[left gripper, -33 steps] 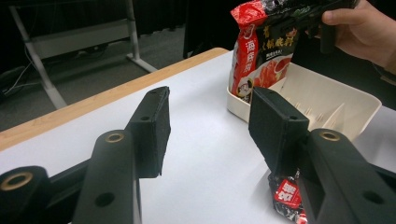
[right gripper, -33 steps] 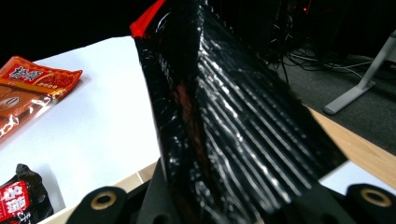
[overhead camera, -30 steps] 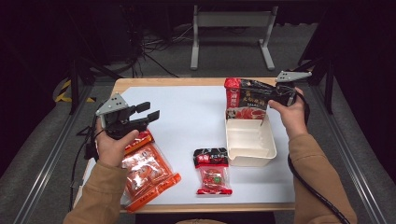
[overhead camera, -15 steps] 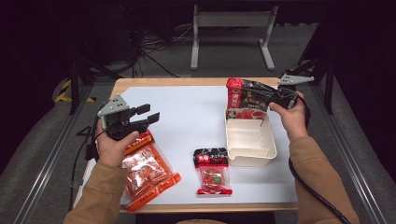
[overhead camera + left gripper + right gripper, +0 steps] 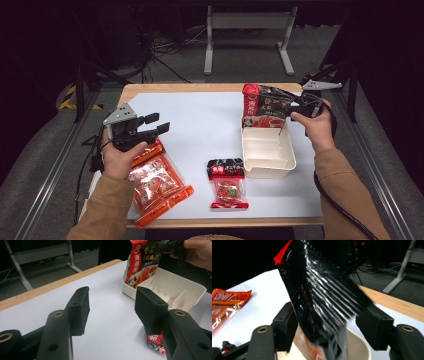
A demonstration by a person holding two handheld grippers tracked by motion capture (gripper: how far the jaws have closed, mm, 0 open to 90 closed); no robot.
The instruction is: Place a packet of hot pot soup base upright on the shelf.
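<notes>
- The right gripper (image 5: 295, 107) hovered over the far end of the white tray (image 5: 267, 167), and the red-and-black sauce pouch (image 5: 265, 106) stood upright there with its lower edge down inside the tray — a placing move, by the look of it.
- In the right gripper view the jaws stood spread, a pad on either side of the pouch (image 5: 319, 297). The right-hand pad was clear of the foil, and the left one sat close against it without visibly pressing. I judged the pouch released, or a hair from it, leaning on the tray's end wall.
- Compared with the earlier frames, those jaws had just been opening: they had been clamped on the pouch's top edge, and it now sat loose between them. The pouch itself had barely shifted, apart from settling a little lower.
- The left gripper (image 5: 150, 126) waited above the near-left of the table, jaws parted with nothing between them, as the left gripper view (image 5: 112, 307) confirmed. It was parked, probably ready for the next packet, and had not moved since a second before.
- Just beneath it lay the orange packets (image 5: 157, 182); a small red-and-black sachet (image 5: 227, 182) lay near the front edge, just beside the tray and outside it. Both lay exactly as before.
</notes>
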